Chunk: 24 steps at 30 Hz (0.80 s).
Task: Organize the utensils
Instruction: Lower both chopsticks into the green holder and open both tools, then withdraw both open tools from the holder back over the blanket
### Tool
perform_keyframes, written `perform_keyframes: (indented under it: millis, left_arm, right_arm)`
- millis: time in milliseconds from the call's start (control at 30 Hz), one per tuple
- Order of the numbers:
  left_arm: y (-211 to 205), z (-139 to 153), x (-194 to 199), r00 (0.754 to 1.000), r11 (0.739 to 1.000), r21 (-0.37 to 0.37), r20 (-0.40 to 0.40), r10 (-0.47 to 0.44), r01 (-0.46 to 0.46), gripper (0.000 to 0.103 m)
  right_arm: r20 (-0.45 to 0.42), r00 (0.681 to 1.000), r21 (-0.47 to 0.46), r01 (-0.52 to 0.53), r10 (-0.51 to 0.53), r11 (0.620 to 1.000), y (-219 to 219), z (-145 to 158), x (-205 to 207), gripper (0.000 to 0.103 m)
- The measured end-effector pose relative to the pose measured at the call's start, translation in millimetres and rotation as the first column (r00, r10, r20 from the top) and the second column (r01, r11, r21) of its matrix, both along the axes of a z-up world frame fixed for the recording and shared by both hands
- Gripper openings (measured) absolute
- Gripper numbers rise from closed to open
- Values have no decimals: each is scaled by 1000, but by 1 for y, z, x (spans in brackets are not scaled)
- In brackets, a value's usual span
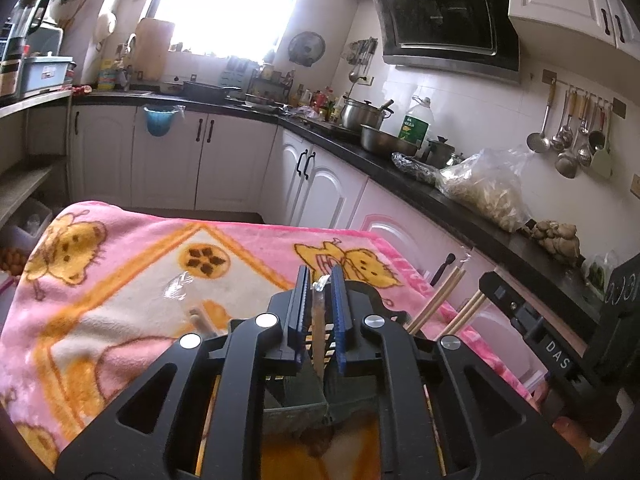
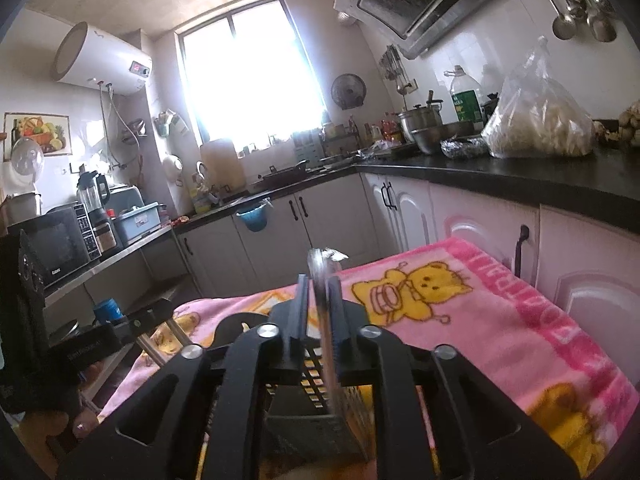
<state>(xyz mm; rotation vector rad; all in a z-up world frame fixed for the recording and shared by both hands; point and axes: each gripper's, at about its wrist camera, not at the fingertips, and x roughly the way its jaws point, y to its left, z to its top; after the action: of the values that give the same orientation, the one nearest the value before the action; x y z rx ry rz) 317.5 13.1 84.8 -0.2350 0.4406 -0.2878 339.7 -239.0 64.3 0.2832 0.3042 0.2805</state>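
Kitchen with pink blanket (image 1: 132, 280) over the tabletop, left view: left tongs (image 1: 320, 296) pinching a wrapped chopstick (image 1: 319, 332) above a black slotted caddy (image 1: 316, 346), more chopsticks (image 1: 440, 300) standing right, right view: right tongs (image 2: 319, 304) nearly together around a blurred metal utensil (image 2: 326, 336) over the caddy (image 2: 316, 396).

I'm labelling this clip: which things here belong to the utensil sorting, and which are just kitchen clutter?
Job:
- wrapped chopstick in left hand-held gripper
- metal utensil in right hand-held gripper
- black slotted holder
- loose chopsticks

Clutter:
- steel pot
- oil bottle
- hanging ladles
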Motion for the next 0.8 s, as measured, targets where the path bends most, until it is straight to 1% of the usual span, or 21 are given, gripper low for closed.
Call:
perform_keyframes:
  millis: [67,100,167,233,300,400,433,467,600,633,667,733,767,800]
  left_arm:
    - [1,0,-2,1000,1000,2,-1,2,-2,6]
    - [1,0,-3,1000,1000,3,-2,4,-4,7]
    - [3,-1,-5,1000,1000,4,-10,9,-9,9]
    - [5,-1,-9,1000,1000,3,-14,9,-9,13]
    - [6,-1,-13,1000,1000,6,-16,10,-10,15]
    - [6,0,-20,1000,1000,11,-21,4,-4,20]
    - [6,1,-22,1000,1000,11,-20,2,-1,24]
    - [6,2,-25,1000,1000,12,-17,0,0,26]
    - [6,5,-39,1000,1000,9,-12,0,0,40]
    - [6,5,-43,1000,1000,11,-14,-1,1,46]
    - [6,4,-47,1000,1000,14,-13,0,0,49]
    - [7,3,-53,1000,1000,21,-13,9,-9,62]
    - [7,3,-56,1000,1000,20,-13,11,-10,65]
    - [8,1,-60,1000,1000,19,-15,14,-13,73]
  right_arm:
    - [-12,1000,9,1,0,1000,-3,-1,-2,21]
    - [-14,1000,9,2,-2,1000,-5,-2,-3,22]
    - [-21,1000,6,3,-3,1000,-7,-2,-8,28]
    - [-24,1000,1,6,-6,1000,-9,-3,-13,29]
    - [-31,1000,-9,4,-4,1000,-9,-3,-16,30]
    - [-40,999,-35,-1,-1,999,-7,-3,-23,36]
    - [-46,999,-45,1,-3,999,-7,-4,-26,37]
    - [-51,999,-49,-3,1,999,-7,-4,-29,37]
    - [-65,998,-54,-7,4,999,-10,-6,-38,39]
    - [-70,998,-53,-8,4,999,-11,-6,-42,40]
    - [-73,997,-53,-9,5,999,-12,-7,-44,41]
    - [-76,997,-55,-8,4,998,-13,-7,-51,42]
    - [-75,997,-58,-8,4,998,-14,-6,-54,42]
    - [-74,997,-62,-8,4,998,-14,-6,-57,43]
